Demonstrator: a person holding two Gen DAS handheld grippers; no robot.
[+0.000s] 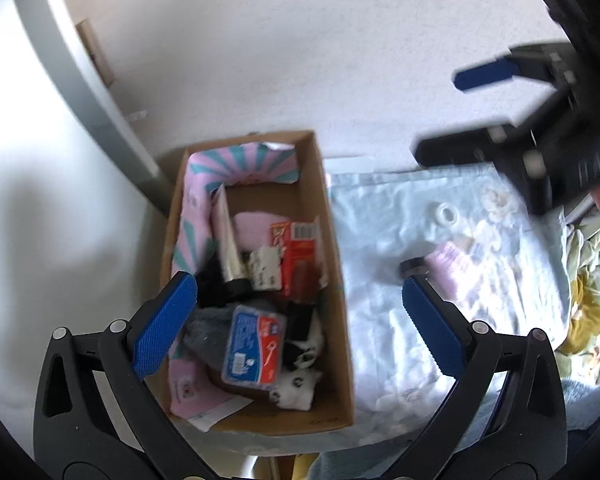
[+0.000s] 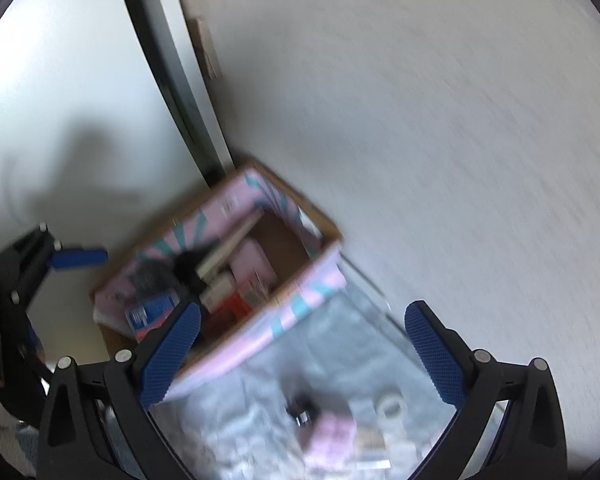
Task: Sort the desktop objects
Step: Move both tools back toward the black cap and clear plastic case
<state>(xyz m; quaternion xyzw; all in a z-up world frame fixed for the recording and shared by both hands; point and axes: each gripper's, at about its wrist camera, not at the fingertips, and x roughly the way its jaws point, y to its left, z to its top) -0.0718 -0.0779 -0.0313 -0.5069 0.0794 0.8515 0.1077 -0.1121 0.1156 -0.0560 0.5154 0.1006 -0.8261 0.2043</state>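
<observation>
I am holding my left gripper (image 1: 300, 308) over the box (image 1: 336, 264) with its fingers wide apart and empty. My right gripper (image 2: 303, 336) is hanging empty and open too. The pink bottle (image 1: 446, 266) is lying sideways on the pale cloth (image 1: 384, 320), right of the box, touching my left gripper's right finger tip.

Pretty blurry, but the right gripper (image 2: 302, 312) hangs wide open, nothing held; its left pad overlaps the pink-and-teal-lined cardboard box (image 2: 300, 304), pale blue cloth (image 2: 340, 352) underneath.
</observation>
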